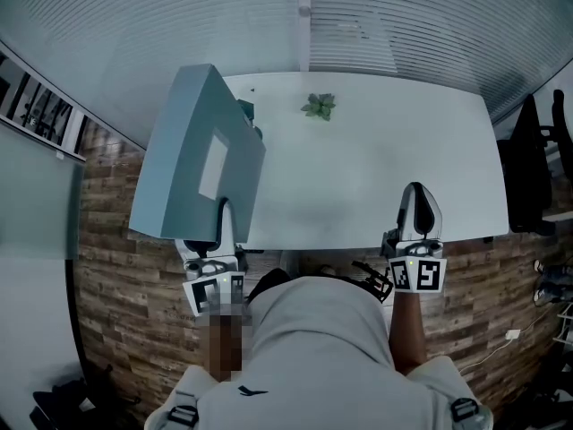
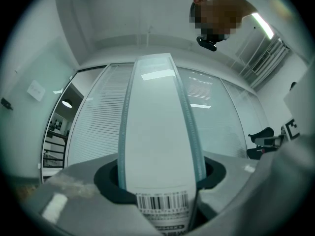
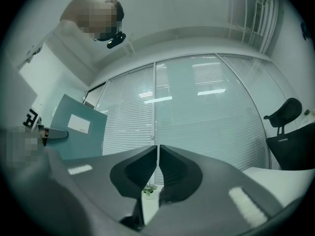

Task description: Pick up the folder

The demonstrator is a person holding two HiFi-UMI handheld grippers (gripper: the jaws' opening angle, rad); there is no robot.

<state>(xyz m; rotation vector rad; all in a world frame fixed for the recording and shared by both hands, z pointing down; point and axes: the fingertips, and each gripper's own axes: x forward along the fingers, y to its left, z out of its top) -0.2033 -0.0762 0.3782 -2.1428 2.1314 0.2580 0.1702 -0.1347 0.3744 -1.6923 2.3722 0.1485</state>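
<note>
At left, fingers of the left gripper (image 1: 222, 224) clamp the folder (image 1: 191, 155) upright, seemingly clear of the table (image 1: 385, 164); fingers of the right gripper (image 1: 419, 195) meet, empty.

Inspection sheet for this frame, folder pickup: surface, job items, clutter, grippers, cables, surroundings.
Surface: white table, curved far edge.
Job's things: teal folder, held upright at the table's left end.
Clutter: small plant near the far edge.
Grippers: left gripper shut on the folder's spine; right gripper shut, empty, at the near edge.
Cables: white cable on the floor, right.
Surroundings: wooden floor, glass wall with blinds, black office chairs.
</note>
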